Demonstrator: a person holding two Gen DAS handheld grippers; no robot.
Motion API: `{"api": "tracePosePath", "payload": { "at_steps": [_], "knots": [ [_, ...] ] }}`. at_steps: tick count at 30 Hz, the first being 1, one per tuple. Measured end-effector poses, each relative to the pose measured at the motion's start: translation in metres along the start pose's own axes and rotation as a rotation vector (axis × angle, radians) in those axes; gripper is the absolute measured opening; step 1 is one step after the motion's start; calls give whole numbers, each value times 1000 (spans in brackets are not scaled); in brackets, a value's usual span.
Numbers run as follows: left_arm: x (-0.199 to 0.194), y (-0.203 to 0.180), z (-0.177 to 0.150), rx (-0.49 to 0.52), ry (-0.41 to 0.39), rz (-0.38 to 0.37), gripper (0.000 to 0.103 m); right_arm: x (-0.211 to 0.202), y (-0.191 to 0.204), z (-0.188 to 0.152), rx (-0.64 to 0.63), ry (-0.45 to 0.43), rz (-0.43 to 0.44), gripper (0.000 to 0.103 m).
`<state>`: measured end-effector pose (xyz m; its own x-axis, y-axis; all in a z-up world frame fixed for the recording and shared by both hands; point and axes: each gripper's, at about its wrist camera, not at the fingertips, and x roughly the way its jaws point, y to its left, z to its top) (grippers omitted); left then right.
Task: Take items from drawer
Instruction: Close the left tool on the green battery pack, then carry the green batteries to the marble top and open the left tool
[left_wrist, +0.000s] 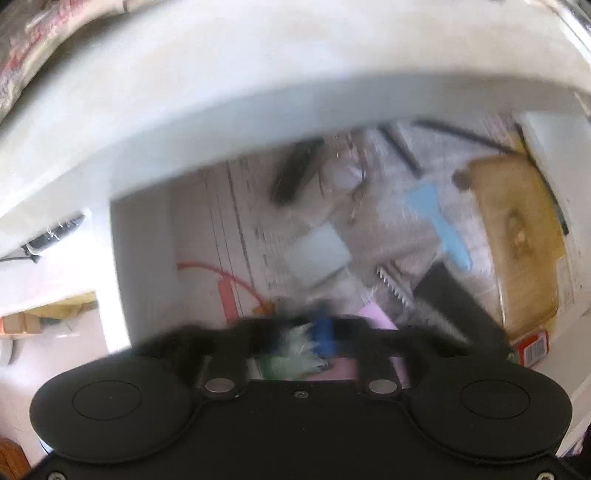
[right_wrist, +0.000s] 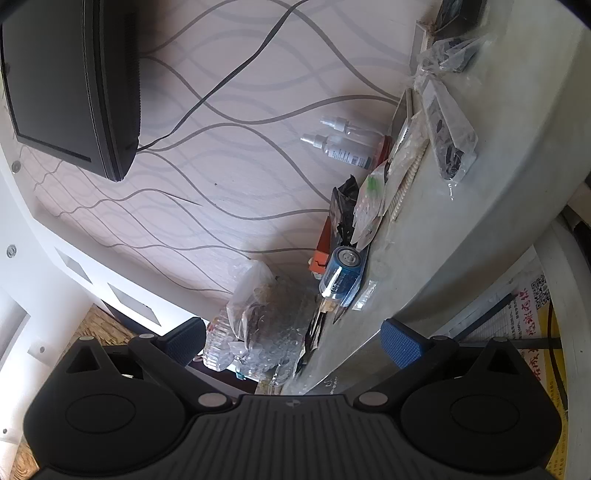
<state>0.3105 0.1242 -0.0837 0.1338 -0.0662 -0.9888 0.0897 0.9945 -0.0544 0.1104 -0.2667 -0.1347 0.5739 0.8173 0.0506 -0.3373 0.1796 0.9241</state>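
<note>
In the blurred left wrist view my left gripper (left_wrist: 314, 338) points down into the open drawer (left_wrist: 144, 258). Its fingers are shut, with a pale green and white packet (left_wrist: 295, 347) pinched beside the blue pad (left_wrist: 325, 332). Under it lie a pink sheet (left_wrist: 376, 317), a light blue piece (left_wrist: 439, 221), a black object (left_wrist: 295, 173) and a red cable (left_wrist: 229, 273). In the right wrist view my right gripper (right_wrist: 295, 343) stands open with nothing between its blue pads (right_wrist: 402, 343), at the edge of the pale countertop (right_wrist: 498, 155).
The white countertop edge (left_wrist: 221, 92) overhangs the drawer. A yellow-brown box (left_wrist: 517, 236) fills the drawer's right side. On the countertop lie a blue battery (right_wrist: 343, 277), two spray bottles (right_wrist: 343, 147) and several plastic bags (right_wrist: 447, 133). A dark screen (right_wrist: 74, 81) hangs on the wall.
</note>
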Motion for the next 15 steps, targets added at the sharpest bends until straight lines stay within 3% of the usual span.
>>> {"api": "tracePosePath", "payload": {
  "at_steps": [5, 6, 9, 10, 11, 15],
  "knots": [
    [8, 20, 1, -60, 62, -34, 2, 0, 0, -1, 0, 0, 2, 103],
    [6, 20, -2, -50, 61, -34, 8, -1, 0, -1, 1, 0, 2, 103],
    [-7, 14, -13, 5, 29, -10, 50, -1, 0, -1, 2, 0, 3, 103],
    [-14, 8, -14, 42, 10, -12, 65, -1, 0, -1, 0, 1, 2, 103],
    [-23, -3, -12, 104, -9, 3, 69, -1, 0, -1, -1, 1, 1, 103],
    [-39, -46, -11, 426, -56, 126, 71, -1, 0, -1, -3, 0, -1, 103]
  ]
}}
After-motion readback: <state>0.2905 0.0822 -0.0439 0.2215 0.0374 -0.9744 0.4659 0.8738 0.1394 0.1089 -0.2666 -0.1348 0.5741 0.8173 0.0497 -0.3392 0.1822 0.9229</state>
